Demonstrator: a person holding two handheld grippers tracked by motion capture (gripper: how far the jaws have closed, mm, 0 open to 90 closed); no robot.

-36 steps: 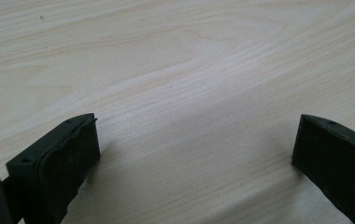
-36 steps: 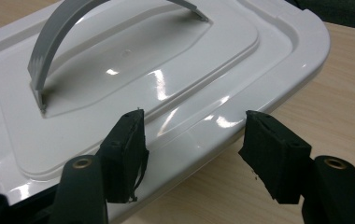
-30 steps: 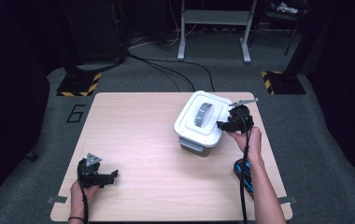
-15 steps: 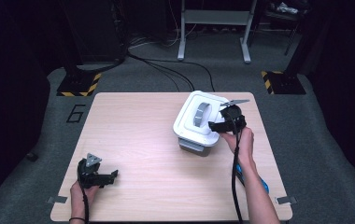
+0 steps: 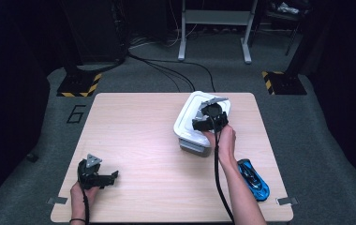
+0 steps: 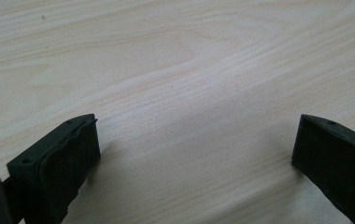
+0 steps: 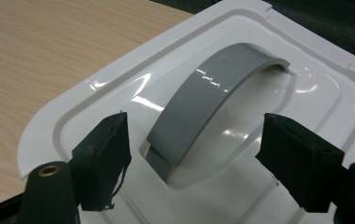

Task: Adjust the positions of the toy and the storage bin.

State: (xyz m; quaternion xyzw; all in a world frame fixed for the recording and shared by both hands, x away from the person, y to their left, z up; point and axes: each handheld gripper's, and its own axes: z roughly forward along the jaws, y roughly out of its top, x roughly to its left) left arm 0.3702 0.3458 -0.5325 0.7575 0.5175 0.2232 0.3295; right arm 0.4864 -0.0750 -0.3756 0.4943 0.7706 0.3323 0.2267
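Note:
A white box [image 5: 188, 130] with a lid [image 7: 96, 88] stands on the right half of the wooden table [image 5: 138, 136]. Across the lid's hollow arches a grey handle [image 7: 217, 88]. My right gripper [image 5: 208, 117] hovers over the lid, open [image 7: 196, 142]. Its jaws have just been opening; they stand on either side of the handle's near end, and the pads do not press it. My left gripper [image 5: 109, 178] rests near the table's front left corner. It is open [image 6: 194, 140] over bare wood with nothing between its jaws.
A blue toy car [image 5: 253, 179] lies on the table near the front right, beside the right forearm. Beyond the table, black cables [image 5: 166, 70] cross the grey floor, with metal stand legs [image 5: 213, 28] and striped floor plates [image 5: 77, 84].
My right gripper has moved left from the box's right side onto the lid, and its jaws stand wider. The left gripper has stayed put.

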